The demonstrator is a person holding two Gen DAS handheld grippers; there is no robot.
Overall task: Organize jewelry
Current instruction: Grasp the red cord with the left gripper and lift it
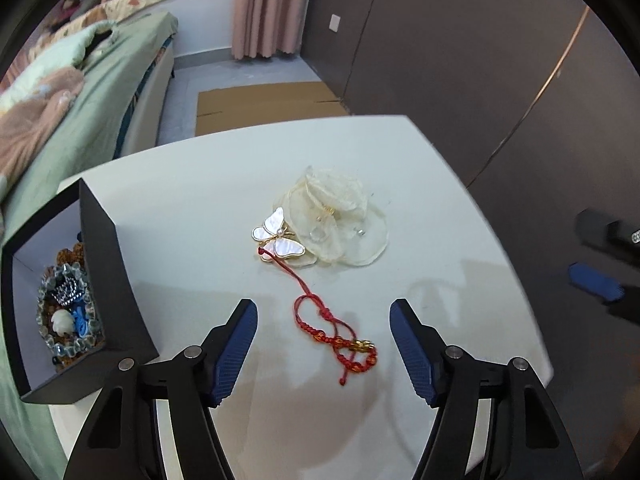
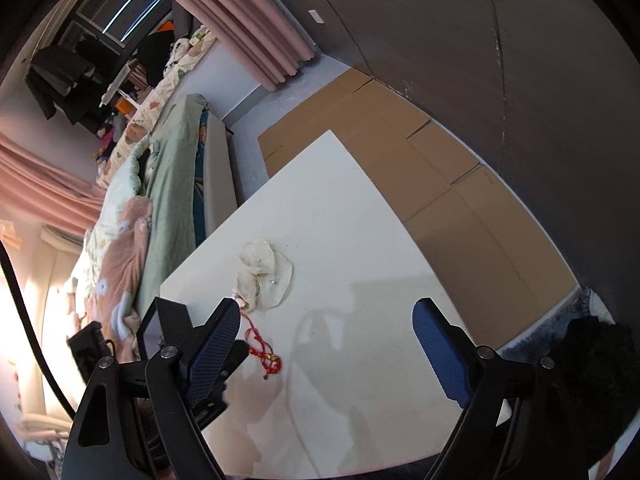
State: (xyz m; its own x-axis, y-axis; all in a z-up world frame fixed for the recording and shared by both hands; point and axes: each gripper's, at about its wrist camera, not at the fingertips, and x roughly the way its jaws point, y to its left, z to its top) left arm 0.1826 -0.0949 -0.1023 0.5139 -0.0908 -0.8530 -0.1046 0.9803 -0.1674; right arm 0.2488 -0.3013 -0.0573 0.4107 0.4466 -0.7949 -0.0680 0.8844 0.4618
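The left gripper (image 1: 324, 312) hangs over the white tabletop (image 1: 192, 216) with its 2 blue-padded fingers (image 1: 234, 348) spread wide and nothing pressed between them. The red cord bracelet (image 1: 340, 340) lies flat on the tabletop in the gap between those fingers, nearer the right-hand pad but touching neither; a small gold charm (image 1: 362, 346) sits on its knotted end. From the bracelet a single red strand runs away from the gripper to the butterfly brooch (image 1: 280, 240), pearly white with a gold rim, which rests against the edge of a cream fabric flower (image 1: 340, 216). Both lie beyond the fingertips, near the middle of the tabletop.

At the left edge of the tabletop stands an open black box (image 1: 102, 264), white inside, already holding a ring of clear beads (image 1: 66, 312), amber beads and a blue piece.

The right gripper (image 2: 326, 310) is also spread wide and holds nothing, over a bare part of the tabletop (image 2: 360, 240). In its view the red cord bracelet (image 2: 264, 350) lies just beside its left finger (image 2: 212, 352), outside the gap, with the cream fabric flower (image 2: 264, 272) farther on. The left gripper's dark body shows behind that finger.
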